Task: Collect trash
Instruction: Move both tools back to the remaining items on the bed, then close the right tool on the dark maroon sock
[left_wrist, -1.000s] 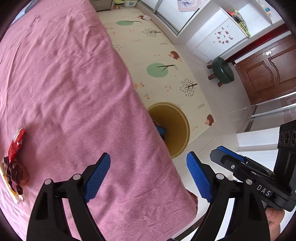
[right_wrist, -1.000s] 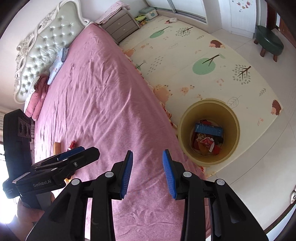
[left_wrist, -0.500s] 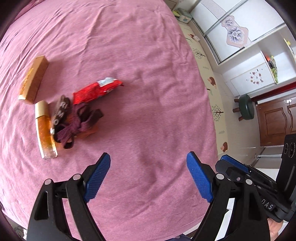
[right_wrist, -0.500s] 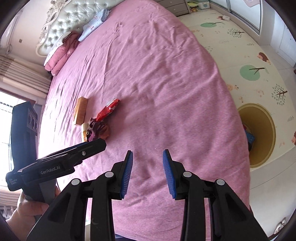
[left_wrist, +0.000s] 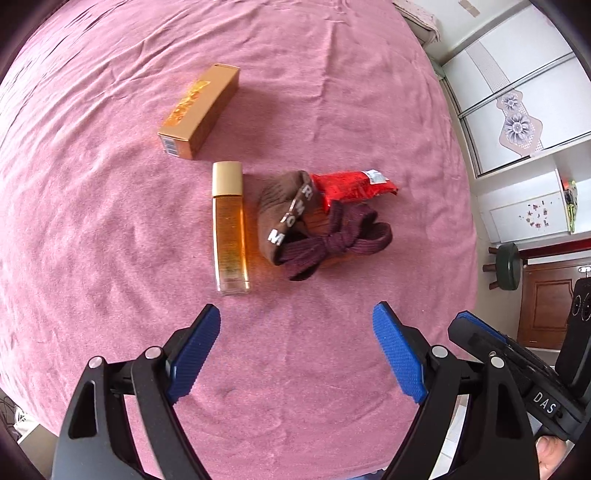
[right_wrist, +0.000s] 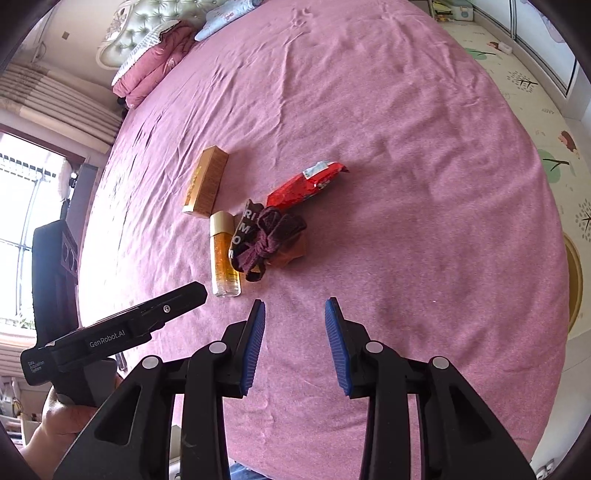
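Observation:
On the pink bedspread (left_wrist: 110, 229) lies a small pile: a red foil wrapper (left_wrist: 351, 186) (right_wrist: 304, 186), a brown sock with white letters (left_wrist: 284, 214) (right_wrist: 245, 225), a dark purple knotted lace (left_wrist: 332, 240) (right_wrist: 267, 236) over a brown scrap, a glass bottle of amber liquid (left_wrist: 229, 229) (right_wrist: 222, 254) and an orange-gold box (left_wrist: 199, 110) (right_wrist: 207, 181). My left gripper (left_wrist: 295, 347) is open and empty, just short of the pile. My right gripper (right_wrist: 295, 332) is open, narrower, empty, also short of the pile. The yellow bin (right_wrist: 576, 280) shows only as a rim on the floor at right.
The bed's edge falls off to the right onto a patterned play mat (right_wrist: 535, 110). Pillows (right_wrist: 155, 70) and a tufted headboard lie at the far end. A green stool (left_wrist: 509, 264), a wooden door and white cabinets (left_wrist: 517, 110) stand beyond the bed.
Both grippers have swung from the bin at the bedside toward the pile on the bed, which now sits closer and centred ahead of them. Both stayed open and empty.

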